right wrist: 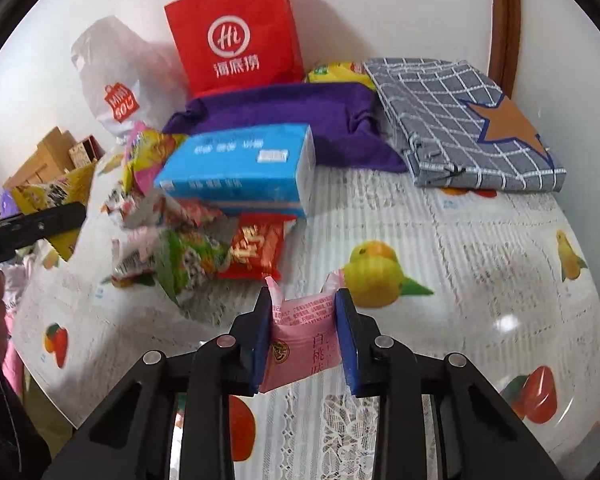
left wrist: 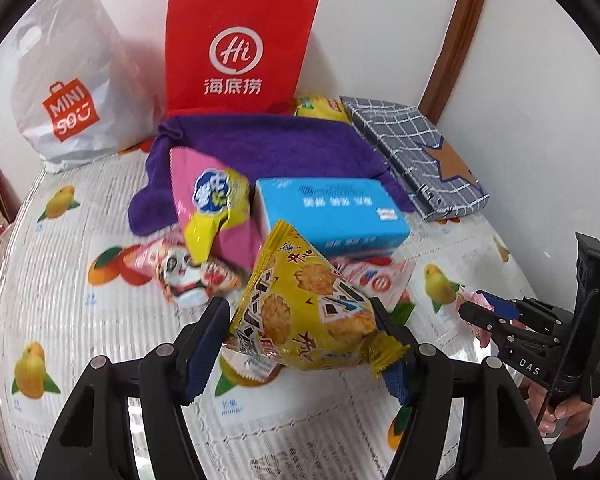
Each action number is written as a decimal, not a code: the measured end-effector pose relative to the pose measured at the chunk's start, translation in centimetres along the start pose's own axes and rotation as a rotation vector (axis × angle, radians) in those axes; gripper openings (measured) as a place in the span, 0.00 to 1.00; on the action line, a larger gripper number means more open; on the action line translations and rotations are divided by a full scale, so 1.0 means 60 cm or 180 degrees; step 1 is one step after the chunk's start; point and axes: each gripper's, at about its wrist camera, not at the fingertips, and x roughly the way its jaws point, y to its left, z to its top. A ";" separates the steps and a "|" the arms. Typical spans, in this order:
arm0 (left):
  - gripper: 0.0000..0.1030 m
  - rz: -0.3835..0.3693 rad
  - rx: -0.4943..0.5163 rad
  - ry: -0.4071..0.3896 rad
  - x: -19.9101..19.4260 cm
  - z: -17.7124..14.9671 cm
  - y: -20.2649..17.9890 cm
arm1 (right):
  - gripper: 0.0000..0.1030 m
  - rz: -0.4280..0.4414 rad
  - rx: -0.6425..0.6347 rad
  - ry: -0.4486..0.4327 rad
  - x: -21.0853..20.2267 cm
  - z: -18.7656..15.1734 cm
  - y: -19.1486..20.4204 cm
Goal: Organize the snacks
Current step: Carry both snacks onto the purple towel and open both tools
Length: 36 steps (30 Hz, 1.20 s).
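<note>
**Both tongs loaded, snacks on their way to be sorted**

The yellow cracker packet [left wrist: 300,312] sits pinched between the blue pads of the left tongs [left wrist: 302,334], held clear of the worktop [left wrist: 60,312] just in front of the blue tissue box [left wrist: 332,212]. The packet bulges between the pads and its crimped tail sticks out past the right-hand pad. The right tongs [right wrist: 304,334] are pressed onto a small pink sachet [right wrist: 300,344], which is creased between the pads and lies low over the fruit-patterned cover, well in front of the tissue box and to its right.

The remaining snacks [right wrist: 188,248] lie in a loose heap against the near and left sides of the tissue box: a red packet [right wrist: 256,248] poking out from under it, a green-and-white one beside that, and a pink-and-yellow bag [left wrist: 212,204] leaning on the box's left end. Behind the box lies a purple cloth [left wrist: 268,140], then a red paper bag [left wrist: 236,48] standing against the wall, with a white plastic bag [left wrist: 68,80] further left and a grey checked pouch [left wrist: 416,156] to the box's right.

The step in hand looks like pick-up done on both sides, with carrying to follow. The frames do not show where the snacks belong. The next move probably calls for lifting the sachet free of the cover, then taking each packet to its place without knocking the heap.
</note>
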 end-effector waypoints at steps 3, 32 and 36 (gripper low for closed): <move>0.65 -0.0038 0.0014 -0.0004 0.000 0.018 -0.003 | 0.30 -0.0016 -0.0010 -0.0093 -0.015 0.022 0.001; 0.65 0.0169 0.0028 -0.0172 0.053 0.271 0.022 | 0.30 0.0149 -0.0153 -0.0622 0.036 0.349 0.045; 0.65 0.0194 -0.0010 -0.0119 0.081 0.292 0.042 | 0.30 0.0173 -0.0136 -0.0568 0.077 0.377 0.045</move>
